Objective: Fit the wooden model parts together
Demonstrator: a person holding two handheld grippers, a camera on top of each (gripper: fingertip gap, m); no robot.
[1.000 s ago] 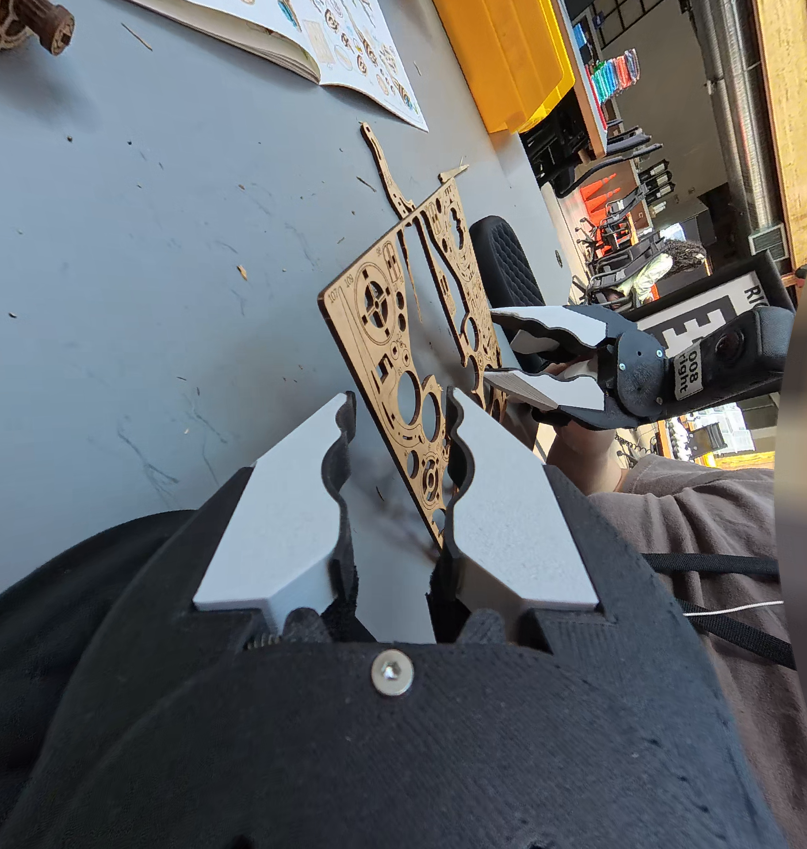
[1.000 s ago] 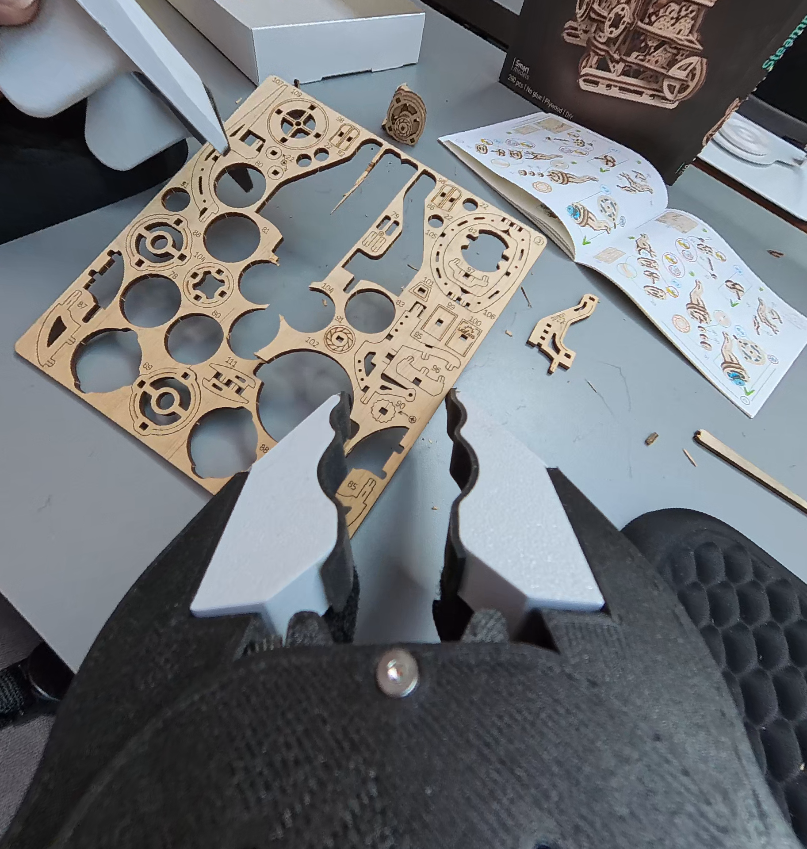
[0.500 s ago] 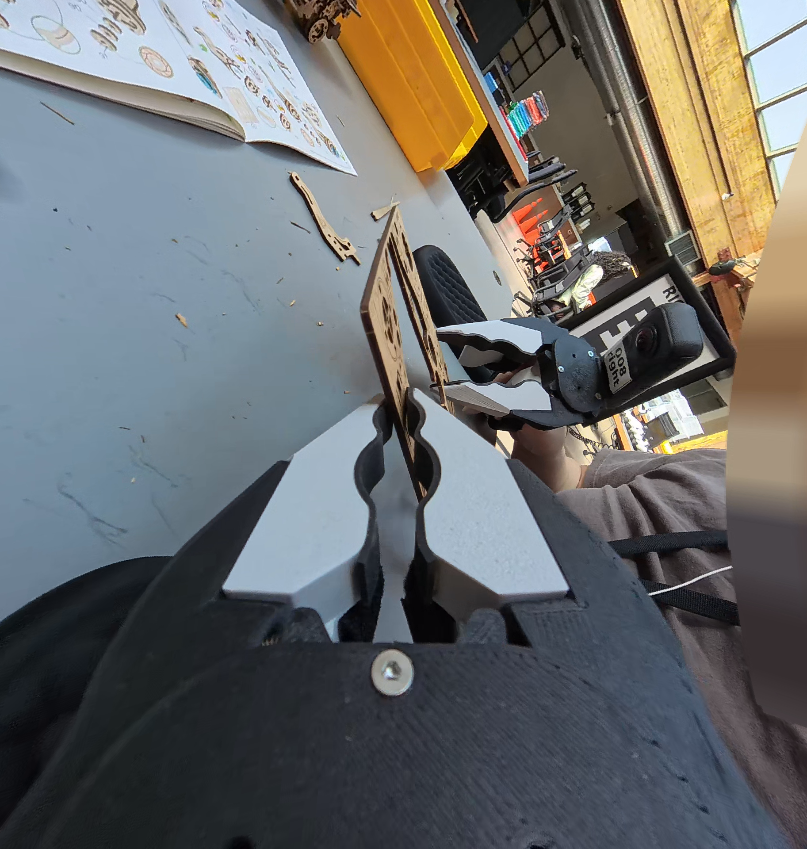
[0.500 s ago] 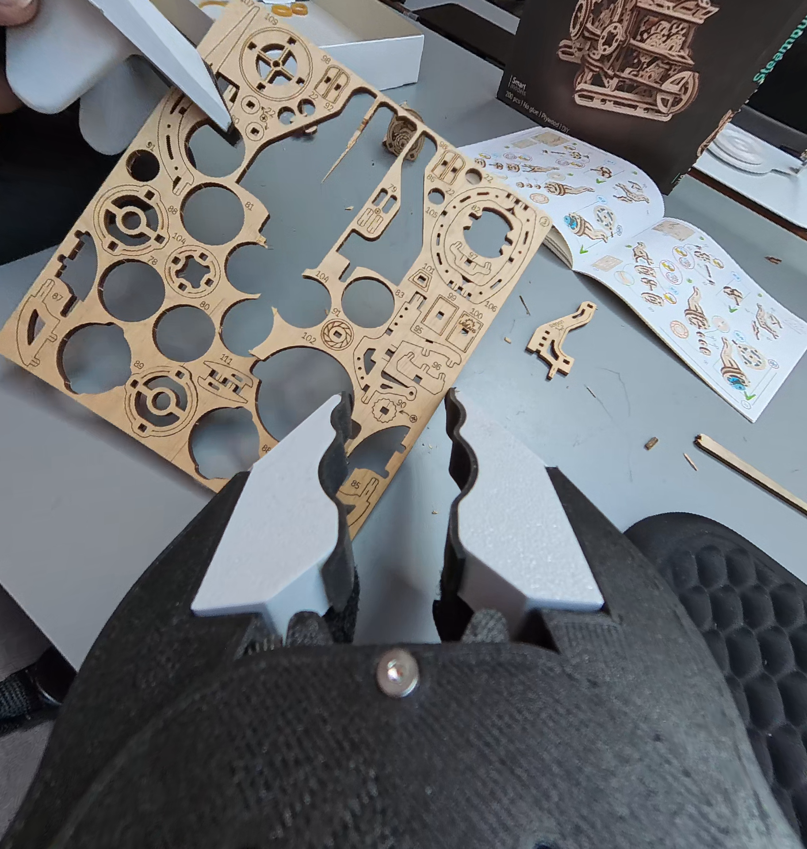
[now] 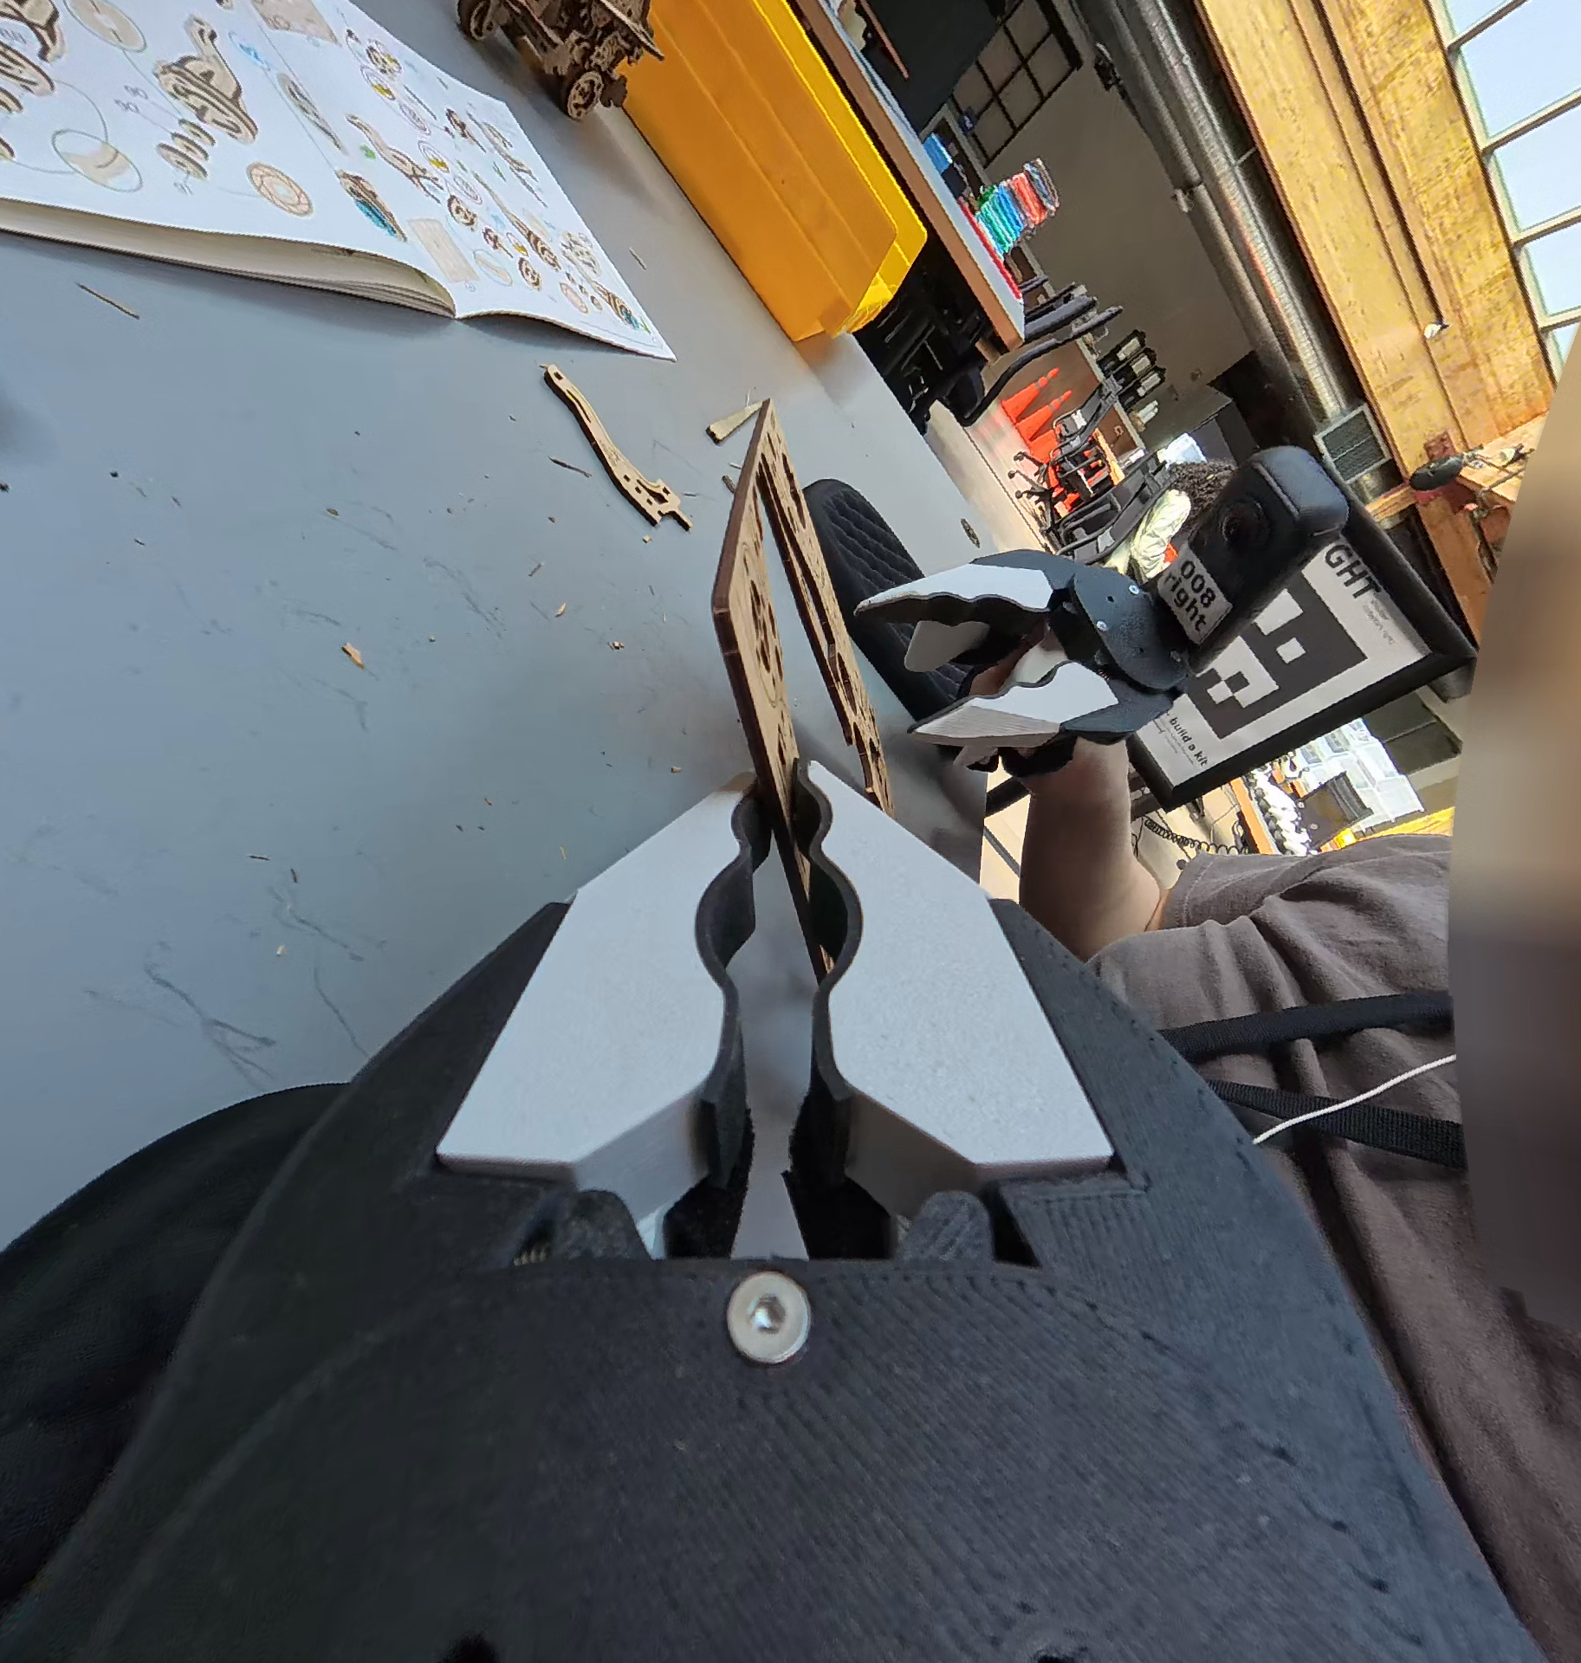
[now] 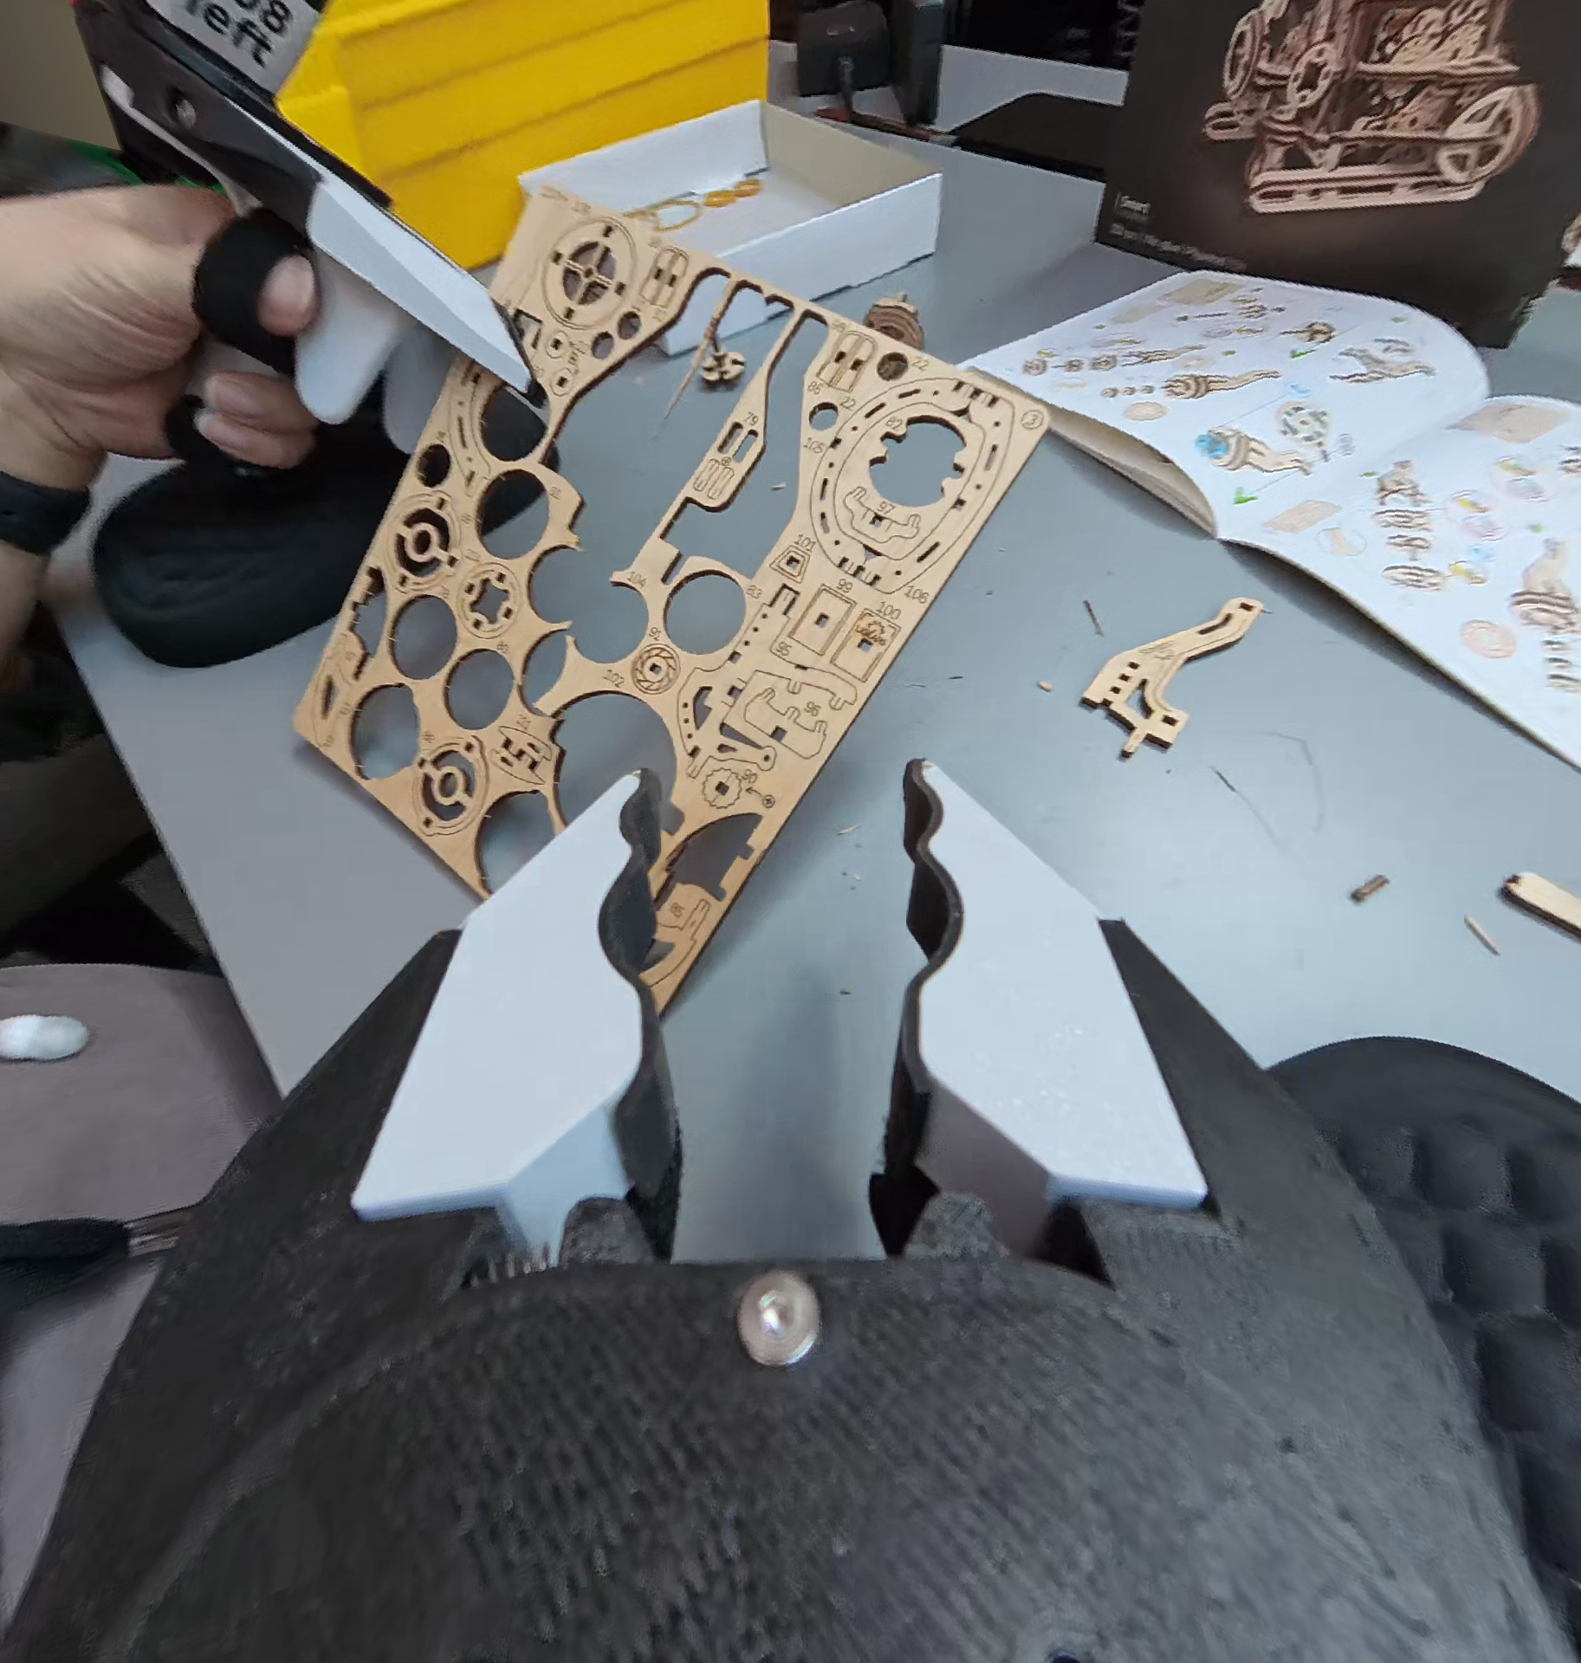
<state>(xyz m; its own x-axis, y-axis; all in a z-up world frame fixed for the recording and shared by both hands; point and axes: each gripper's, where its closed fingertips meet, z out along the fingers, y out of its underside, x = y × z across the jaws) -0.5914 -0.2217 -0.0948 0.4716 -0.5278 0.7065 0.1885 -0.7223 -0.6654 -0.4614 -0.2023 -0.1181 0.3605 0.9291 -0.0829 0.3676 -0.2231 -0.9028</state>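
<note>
Bare grey worktop [image 6: 993, 810] ahead of right hand-held gripper [image 6: 773, 787], its jaws apart, nothing between. Plywood sheet [image 6: 678, 558] tilted up off worktop at left, pinched at upper corner by left hand-held gripper [image 6: 521, 373], blocks that side. Loose wooden part [image 6: 1164, 670] lies right of gap; open booklet [image 6: 1362, 504] beyond. White tray [image 6: 867, 211], yellow bin [image 6: 534, 99] close off far edge.

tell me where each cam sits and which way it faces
Left wrist view: on the left gripper, looking along its jaws, shut on the plywood sheet edge-on; right gripper and forearm beyond.
Right wrist view: on the right gripper, jaws open, facing the sheet's flat side over the grey table.
Shared: sheet, instruction booklet, yellow bin.
</note>
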